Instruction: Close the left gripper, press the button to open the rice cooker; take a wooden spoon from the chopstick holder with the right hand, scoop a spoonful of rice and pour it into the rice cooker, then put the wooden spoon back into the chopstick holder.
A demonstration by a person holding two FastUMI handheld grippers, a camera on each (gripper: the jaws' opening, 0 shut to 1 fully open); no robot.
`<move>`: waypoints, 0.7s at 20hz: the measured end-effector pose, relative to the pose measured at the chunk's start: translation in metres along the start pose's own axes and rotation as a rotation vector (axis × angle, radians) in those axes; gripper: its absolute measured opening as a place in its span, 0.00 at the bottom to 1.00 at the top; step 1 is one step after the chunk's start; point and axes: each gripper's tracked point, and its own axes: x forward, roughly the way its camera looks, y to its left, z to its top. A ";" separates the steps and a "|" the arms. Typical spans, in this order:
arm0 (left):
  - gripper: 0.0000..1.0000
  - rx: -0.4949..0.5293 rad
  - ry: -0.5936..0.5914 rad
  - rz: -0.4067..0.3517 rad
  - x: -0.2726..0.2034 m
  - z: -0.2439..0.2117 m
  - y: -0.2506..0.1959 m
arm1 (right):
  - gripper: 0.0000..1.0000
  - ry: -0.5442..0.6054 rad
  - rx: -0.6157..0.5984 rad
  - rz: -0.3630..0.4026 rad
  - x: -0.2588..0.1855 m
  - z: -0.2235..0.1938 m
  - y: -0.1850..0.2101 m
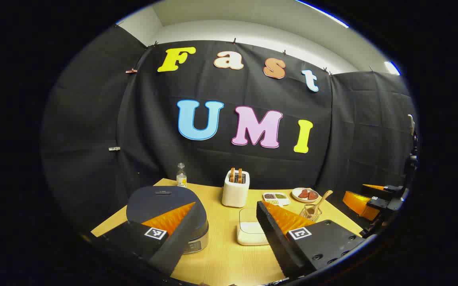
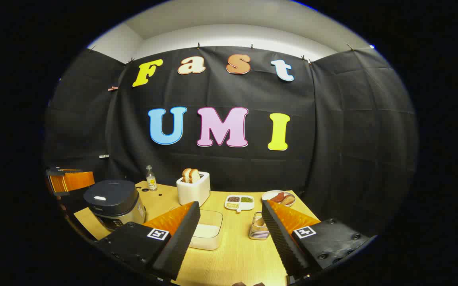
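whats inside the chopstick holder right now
A wooden spoon stands in the chopstick holder, handle leaning up to the right. Its lower end, and anything else inside, is hidden by the holder's wall.

Chopstick holder (image 2: 259, 230) partly behind fingers (image 2: 282, 238)

You get even, fairly bright light from overhead strips at the ceiling (glare at the rim), soft shadows on the desk (image 2: 233, 254), strong fisheye bending at edges, sharp centre.
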 end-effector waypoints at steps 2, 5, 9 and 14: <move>0.95 0.006 -0.003 0.005 0.001 -0.001 -0.001 | 0.98 -0.005 -0.005 -0.025 0.000 0.000 -0.001; 0.95 0.009 -0.001 0.008 0.001 -0.001 0.000 | 0.98 0.010 0.024 -0.048 0.002 -0.004 -0.002; 0.95 -0.001 0.010 0.004 0.000 -0.004 0.002 | 0.97 0.013 0.031 -0.065 0.006 -0.003 -0.004; 0.95 -0.001 0.015 0.010 0.001 -0.007 0.007 | 0.97 0.020 0.039 -0.085 0.009 -0.008 -0.007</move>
